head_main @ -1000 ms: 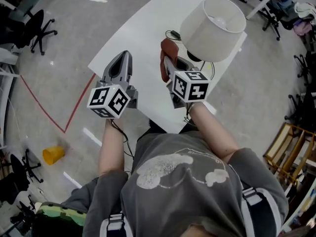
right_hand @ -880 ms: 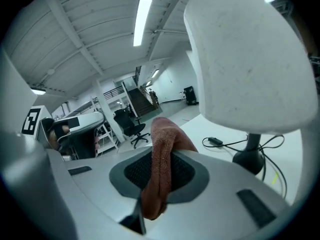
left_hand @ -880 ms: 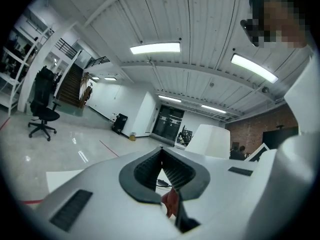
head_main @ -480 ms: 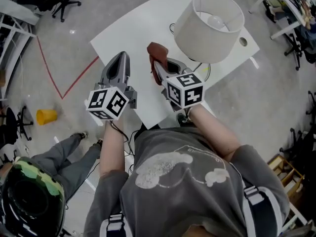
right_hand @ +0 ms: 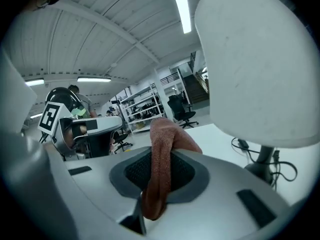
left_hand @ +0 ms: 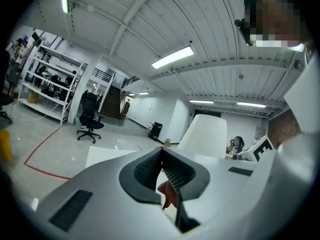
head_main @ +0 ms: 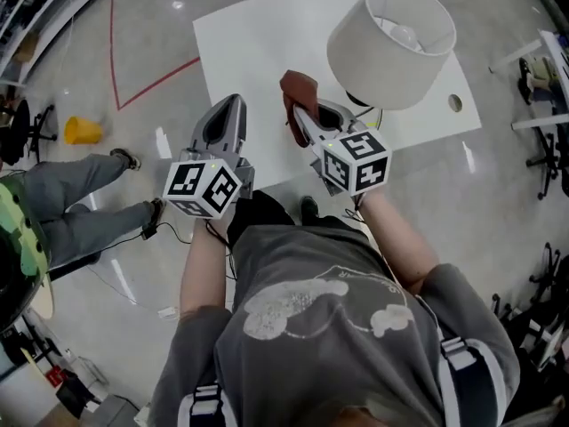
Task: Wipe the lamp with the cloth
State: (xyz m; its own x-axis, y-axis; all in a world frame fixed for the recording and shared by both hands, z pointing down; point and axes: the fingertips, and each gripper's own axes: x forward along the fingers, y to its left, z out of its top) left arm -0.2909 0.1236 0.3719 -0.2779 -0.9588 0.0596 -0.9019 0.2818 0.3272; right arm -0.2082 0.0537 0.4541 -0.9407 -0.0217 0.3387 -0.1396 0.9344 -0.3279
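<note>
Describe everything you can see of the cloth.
The cloth is a reddish-brown, terry-looking rag, bunched into a thick fold. The right gripper is shut on it, one end bulging past the jaw tips, the other hanging below. It is held above the white table, beside the lamp shade, apparently not touching it.

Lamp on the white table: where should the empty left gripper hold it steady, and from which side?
Probably the slim stem under the shade, with the left gripper coming in low from the left: the shade looks too wide to span.
</note>
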